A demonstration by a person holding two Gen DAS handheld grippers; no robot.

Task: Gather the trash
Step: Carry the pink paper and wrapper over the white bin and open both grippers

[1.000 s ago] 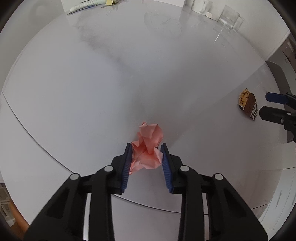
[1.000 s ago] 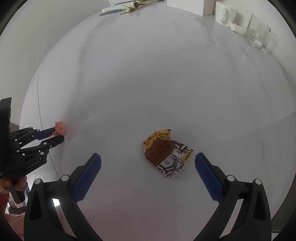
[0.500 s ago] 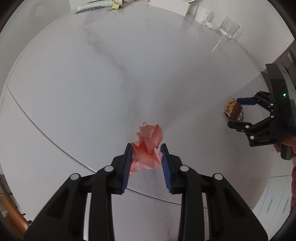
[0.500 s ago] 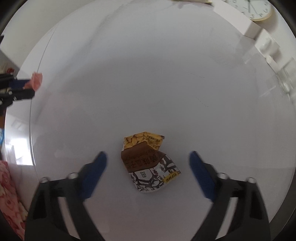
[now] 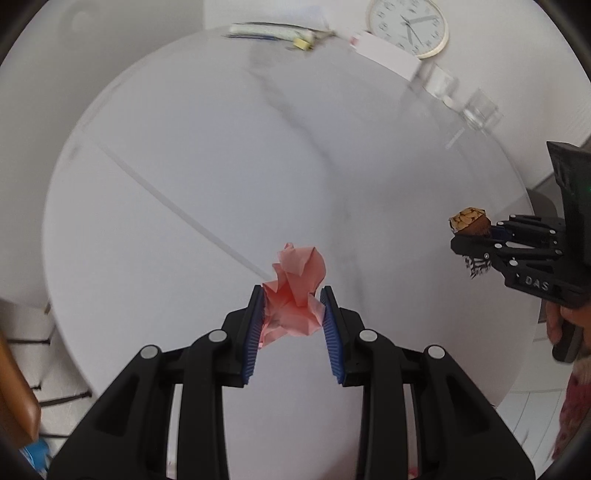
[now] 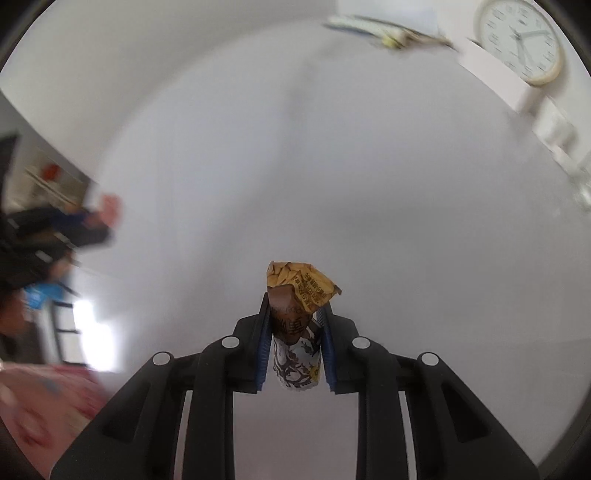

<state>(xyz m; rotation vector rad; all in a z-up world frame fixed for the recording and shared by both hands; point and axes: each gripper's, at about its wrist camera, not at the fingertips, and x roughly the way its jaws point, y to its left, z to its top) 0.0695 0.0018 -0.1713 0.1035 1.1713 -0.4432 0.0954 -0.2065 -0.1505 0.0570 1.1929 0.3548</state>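
Pickup step: left gripper (image 5: 291,321) clenched on crumpled pink paper (image 5: 297,291), right gripper (image 6: 293,332) closing around snack wrapper (image 6: 299,295) at 3 o'clock. Next, probably carry both to a bin, none visible.

A round white marble table (image 5: 184,177) bears papers (image 5: 266,31), a white box (image 5: 384,55) and glasses (image 5: 480,110).

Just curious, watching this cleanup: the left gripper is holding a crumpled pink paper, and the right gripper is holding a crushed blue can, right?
Not quite. The right gripper has no blue can: its jaws are closing on a crumpled brown and yellow snack wrapper, as the right wrist view shows. The rest stands: the left gripper does hold a crumpled pink paper.
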